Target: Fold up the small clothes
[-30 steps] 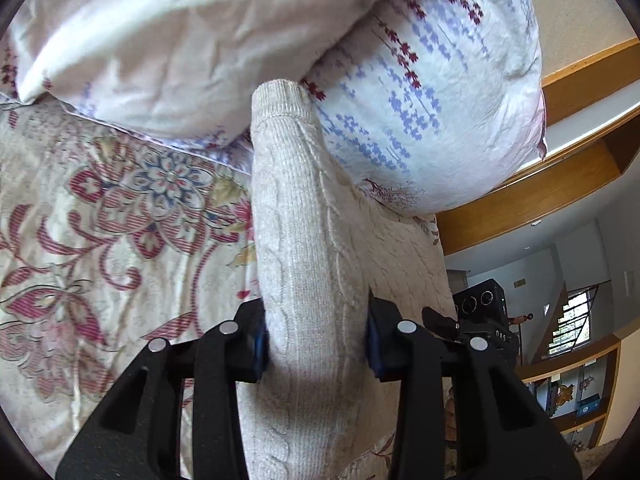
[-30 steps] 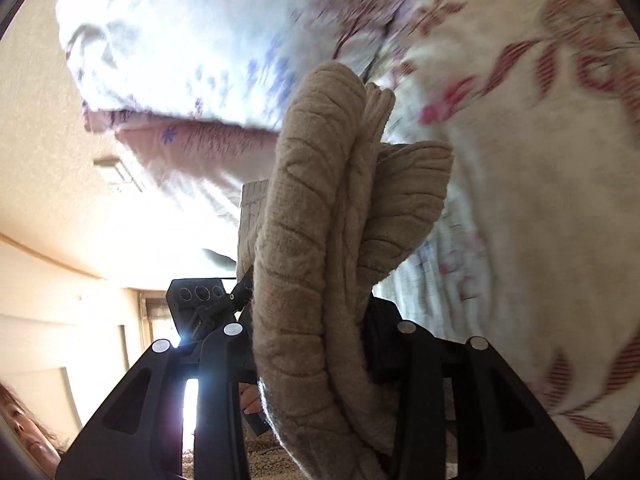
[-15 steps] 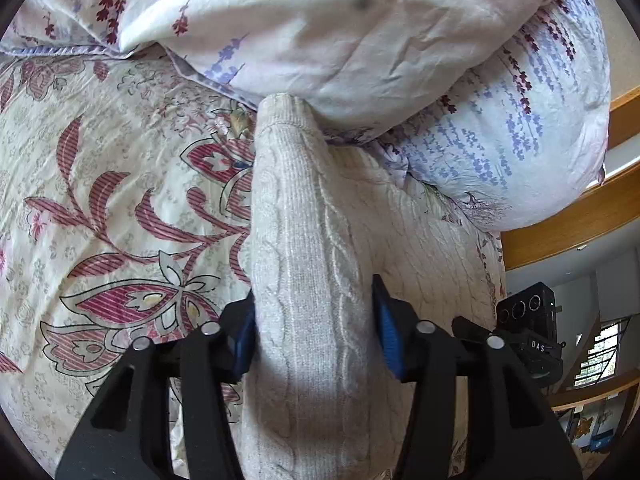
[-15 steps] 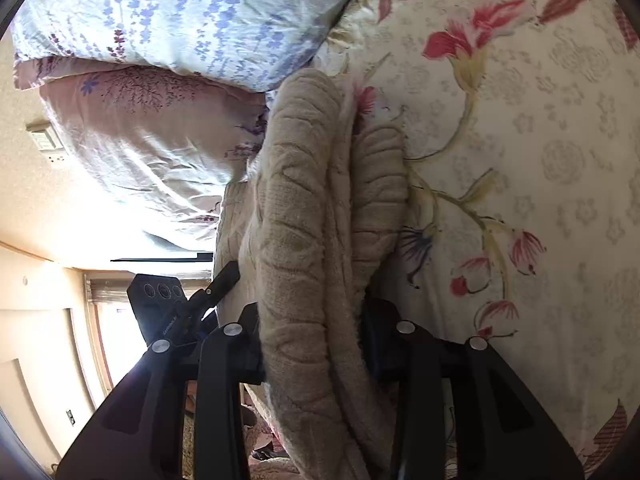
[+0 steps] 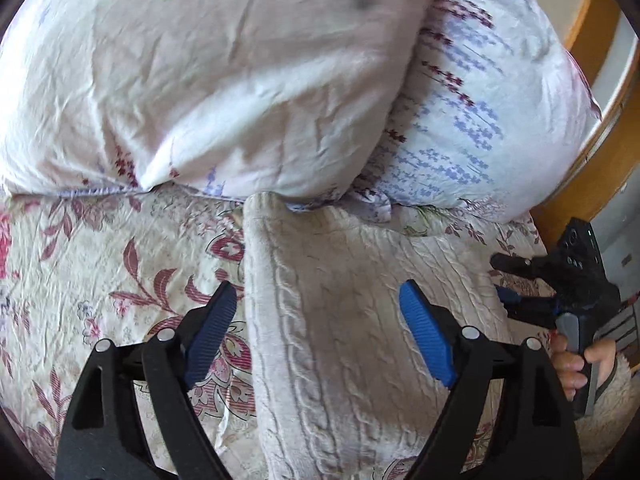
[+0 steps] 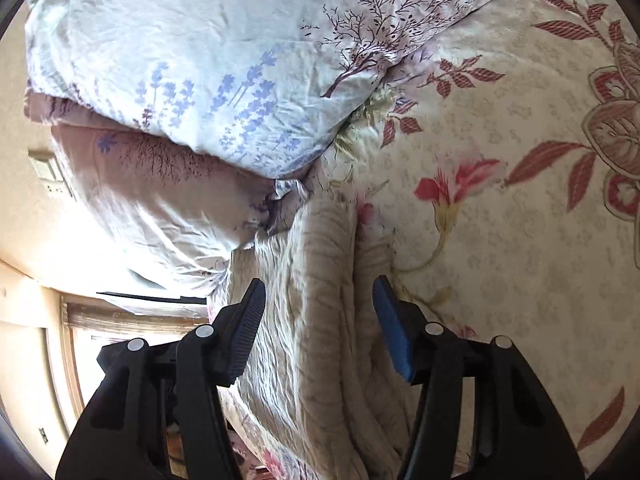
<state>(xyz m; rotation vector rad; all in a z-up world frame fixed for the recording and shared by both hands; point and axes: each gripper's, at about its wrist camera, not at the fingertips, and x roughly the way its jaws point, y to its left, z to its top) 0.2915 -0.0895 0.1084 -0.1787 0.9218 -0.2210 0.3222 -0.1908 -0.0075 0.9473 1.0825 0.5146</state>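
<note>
Both views taken close above the bed, tilted down along black gripper fingers toward the pillows (image 5: 224, 80). Shared in both: the folded knit sweater (image 5: 340, 320) (image 6: 316, 300), pillows (image 6: 208, 60), flowered bedspread (image 5: 100, 272) (image 6: 500, 220).

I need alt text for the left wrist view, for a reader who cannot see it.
The left gripper, jaws opening, releases a folded cream cable-knit sweater lying on a floral bedspread against two pillows. The right gripper shows at the right edge.
</note>
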